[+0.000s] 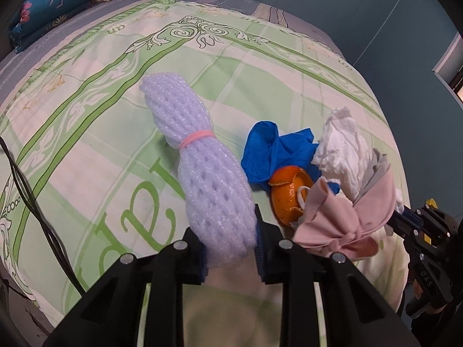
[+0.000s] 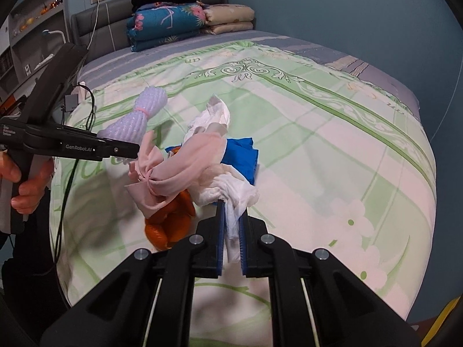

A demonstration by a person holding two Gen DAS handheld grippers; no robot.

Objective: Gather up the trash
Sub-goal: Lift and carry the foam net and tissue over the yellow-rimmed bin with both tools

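Observation:
My left gripper (image 1: pixel 230 243) is shut on a pale lilac foam net bundle (image 1: pixel 199 167) tied with a pink rubber band, held above the green bed cover; the bundle also shows in the right wrist view (image 2: pixel 136 121). My right gripper (image 2: pixel 231 228) is shut on a crumpled white tissue (image 2: pixel 228 190) bunched with a pink cloth (image 2: pixel 179 173), a blue glove (image 2: pixel 243 156) and orange peel (image 2: pixel 170 222). In the left wrist view the same bunch shows at the right: tissue (image 1: pixel 344 150), pink cloth (image 1: pixel 344 217), blue glove (image 1: pixel 272 150), orange peel (image 1: pixel 289 193), with the right gripper (image 1: pixel 405 217) behind it.
The bed (image 2: pixel 332 144) has a green and white patterned cover. Folded blankets (image 2: pixel 173 23) lie stacked at the headboard. A black cable (image 1: pixel 34 202) runs along the bed's left edge. Shelves (image 2: pixel 31 29) stand at the far left. Blue walls surround the bed.

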